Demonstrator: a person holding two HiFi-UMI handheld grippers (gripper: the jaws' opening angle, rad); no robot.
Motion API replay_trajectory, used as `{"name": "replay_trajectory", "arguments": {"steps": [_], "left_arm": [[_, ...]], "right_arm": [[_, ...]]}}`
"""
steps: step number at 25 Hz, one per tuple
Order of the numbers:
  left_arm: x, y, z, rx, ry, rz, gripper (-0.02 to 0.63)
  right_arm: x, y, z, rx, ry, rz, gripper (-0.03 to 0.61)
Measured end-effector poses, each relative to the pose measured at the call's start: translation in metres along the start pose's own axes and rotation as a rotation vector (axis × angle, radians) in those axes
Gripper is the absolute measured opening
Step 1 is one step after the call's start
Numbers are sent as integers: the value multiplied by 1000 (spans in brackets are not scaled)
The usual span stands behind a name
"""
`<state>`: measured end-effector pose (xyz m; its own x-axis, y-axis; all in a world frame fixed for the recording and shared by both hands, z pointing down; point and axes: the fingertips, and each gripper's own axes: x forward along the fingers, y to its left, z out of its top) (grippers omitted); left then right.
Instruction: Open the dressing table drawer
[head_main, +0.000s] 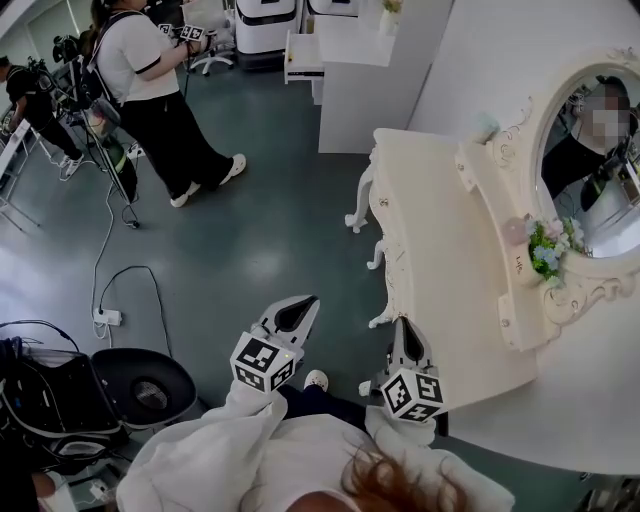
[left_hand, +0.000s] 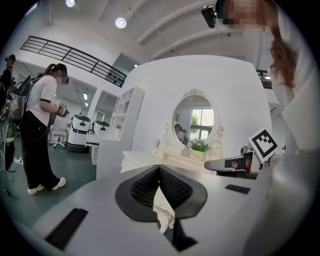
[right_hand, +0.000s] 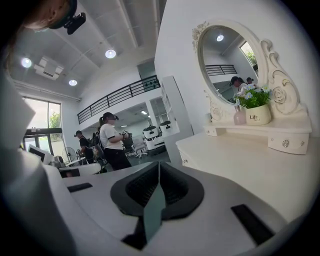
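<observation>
In the head view, the cream-white carved wooden dressing table (head_main: 430, 230) fills the right of the frame. Its oval mirror (head_main: 590, 150) is at the far right and its front edge faces left over curled legs. From this steep angle no drawer front shows. The left gripper (head_main: 305, 306) hangs at lower centre over the grey floor (head_main: 250, 240), apart from the table. The right gripper (head_main: 404, 325) is near the table's lower corner.

In the left gripper view, the 2 jaws are pressed together with nothing between them. The table sits at mid-frame beyond them.

In the right gripper view, the jaws are likewise clenched and empty. At centre, on the table's front face, is a small round knob (right_hand: 185, 160). A little drawer (right_hand: 285, 143) with its own knob sits under the mirror shelf at right. I can't tell which one the task means.

Either drawer should be stiff, fairly light wood. The knob is the only handhold, and it looks small, smooth and easy to slip off. I'd pinch it squarely and pull straight out, gently, since those slender legs might shift.
</observation>
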<state>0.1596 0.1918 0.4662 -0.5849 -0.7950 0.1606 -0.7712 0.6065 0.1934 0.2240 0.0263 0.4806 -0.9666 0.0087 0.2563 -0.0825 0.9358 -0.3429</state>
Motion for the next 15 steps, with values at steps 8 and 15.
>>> {"name": "replay_trajectory", "arguments": {"steps": [8, 15], "left_arm": [[-8, -1, -12, -17, 20, 30, 17], [-15, 4, -19, -36, 31, 62, 17]], "right_arm": [[3, 8, -13, -6, 34, 36, 35], [4, 14, -20, -12, 61, 61, 36]]}}
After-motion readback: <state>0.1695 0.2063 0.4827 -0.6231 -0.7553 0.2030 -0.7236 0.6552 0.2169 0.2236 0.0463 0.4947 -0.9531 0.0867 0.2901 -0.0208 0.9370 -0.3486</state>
